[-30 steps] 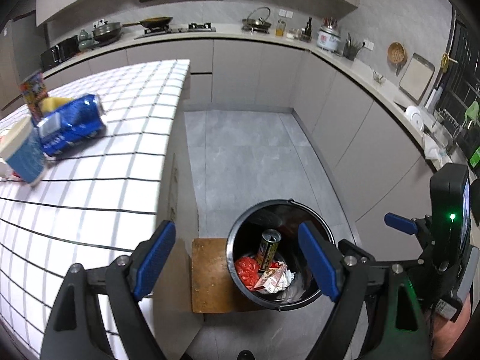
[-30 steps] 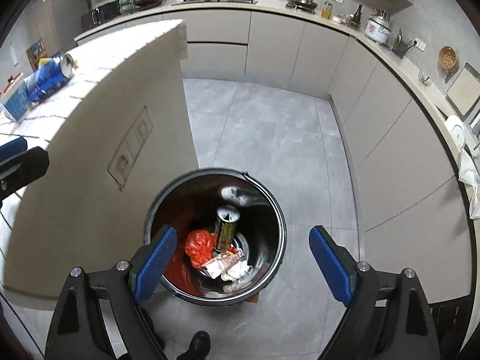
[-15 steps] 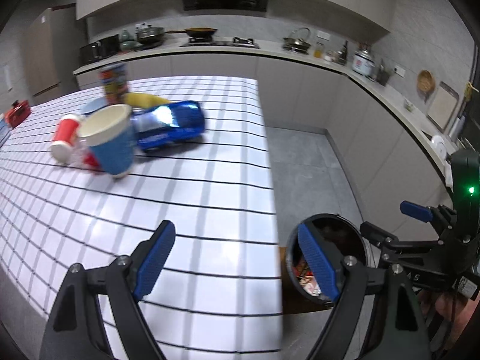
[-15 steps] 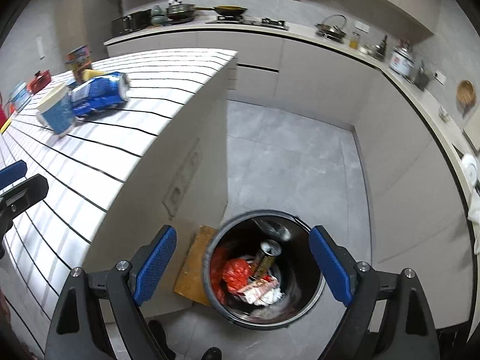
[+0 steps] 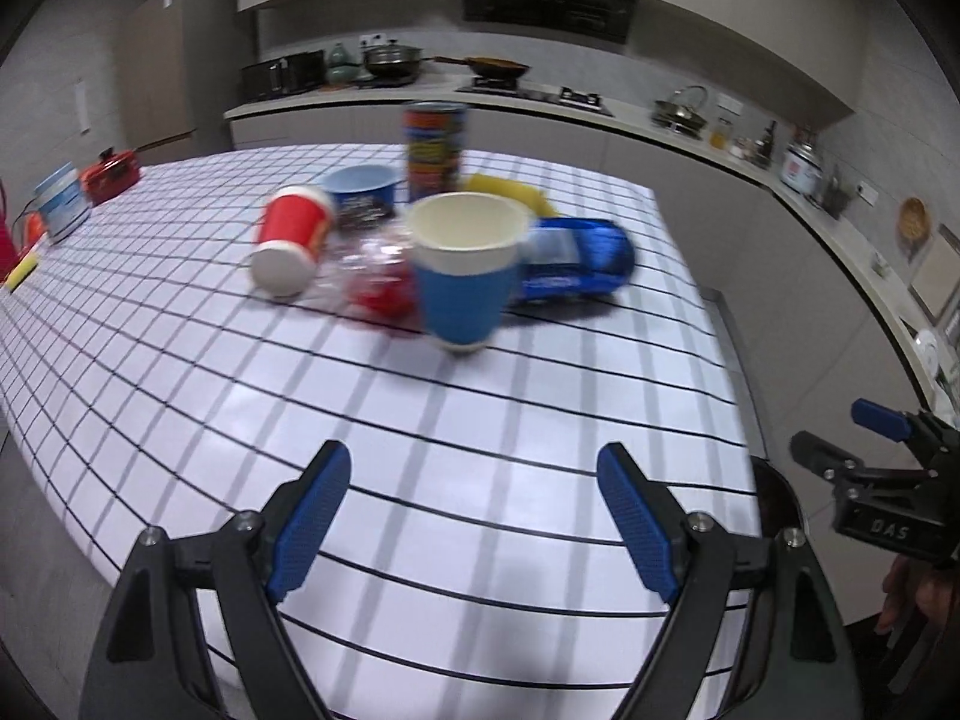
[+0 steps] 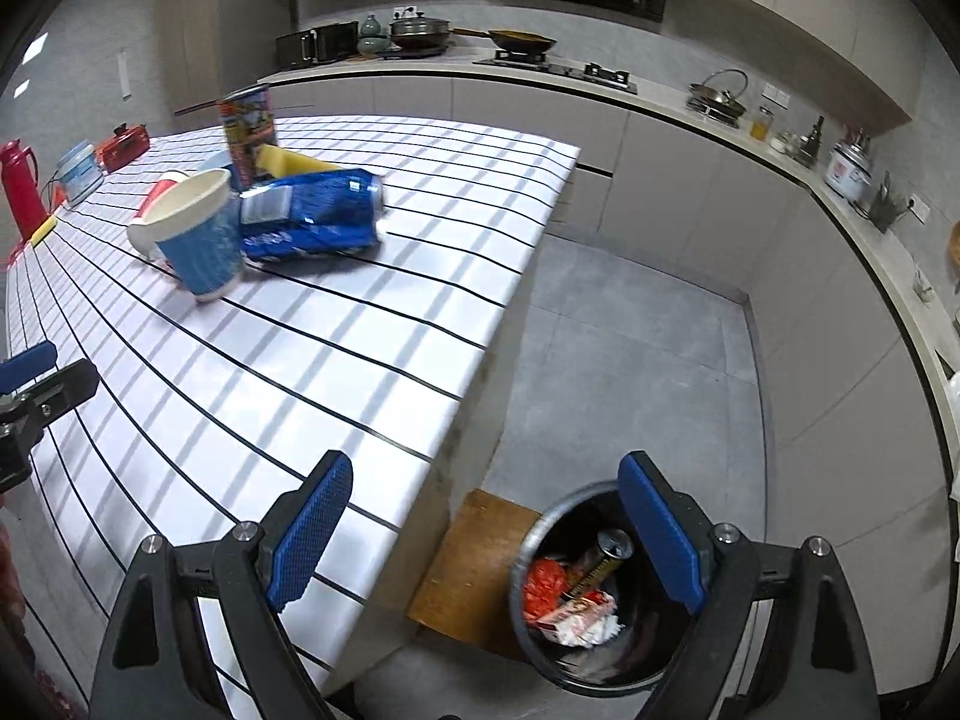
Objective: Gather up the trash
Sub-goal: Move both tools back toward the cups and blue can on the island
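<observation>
Both our jaws stand wide and empty, so we should reach the left gripper [image 5: 474, 516] slowly around the upright blue paper cup [image 5: 465, 270] on the white checked table [image 5: 420, 438], keeping the black trash bucket [image 6: 600, 600] nearby below the right gripper [image 6: 486, 516].

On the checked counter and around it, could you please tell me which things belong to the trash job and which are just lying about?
Job: blue cup, red cup, blue bag, bin.
Lying about: red flask, frying pan, rice cooker.
</observation>
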`<action>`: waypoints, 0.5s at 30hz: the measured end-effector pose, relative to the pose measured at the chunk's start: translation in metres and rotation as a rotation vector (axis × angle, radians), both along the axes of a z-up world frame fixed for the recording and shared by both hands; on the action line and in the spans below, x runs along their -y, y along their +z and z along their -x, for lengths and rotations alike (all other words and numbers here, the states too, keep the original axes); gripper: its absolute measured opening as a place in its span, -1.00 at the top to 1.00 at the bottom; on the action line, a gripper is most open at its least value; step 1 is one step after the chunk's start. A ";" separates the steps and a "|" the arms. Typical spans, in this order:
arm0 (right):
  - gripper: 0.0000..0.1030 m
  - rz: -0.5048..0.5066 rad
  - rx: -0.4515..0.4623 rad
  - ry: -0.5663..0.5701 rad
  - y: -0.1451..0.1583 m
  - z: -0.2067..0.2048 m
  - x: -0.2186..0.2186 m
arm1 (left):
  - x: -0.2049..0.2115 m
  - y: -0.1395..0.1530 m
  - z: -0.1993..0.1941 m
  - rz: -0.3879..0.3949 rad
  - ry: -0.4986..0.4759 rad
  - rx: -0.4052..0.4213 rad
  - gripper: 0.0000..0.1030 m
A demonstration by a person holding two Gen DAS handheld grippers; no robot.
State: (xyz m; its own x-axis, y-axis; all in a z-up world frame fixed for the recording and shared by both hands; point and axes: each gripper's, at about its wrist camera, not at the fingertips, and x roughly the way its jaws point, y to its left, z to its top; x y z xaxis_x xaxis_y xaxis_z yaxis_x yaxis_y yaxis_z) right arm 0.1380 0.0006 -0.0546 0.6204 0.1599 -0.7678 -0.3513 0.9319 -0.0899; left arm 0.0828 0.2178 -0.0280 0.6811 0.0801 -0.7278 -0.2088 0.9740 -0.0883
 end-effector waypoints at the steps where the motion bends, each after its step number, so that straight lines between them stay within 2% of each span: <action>1: -0.78 -0.002 0.001 0.002 0.001 -0.001 -0.007 | -0.011 -0.002 -0.001 0.003 0.010 -0.003 -0.65; 8: -0.78 -0.039 0.003 0.020 0.001 -0.015 -0.068 | -0.062 -0.012 -0.006 0.007 0.037 -0.018 -0.65; 15: -0.78 -0.087 0.008 0.033 0.002 -0.031 -0.122 | -0.114 -0.023 -0.029 0.018 0.047 -0.032 -0.65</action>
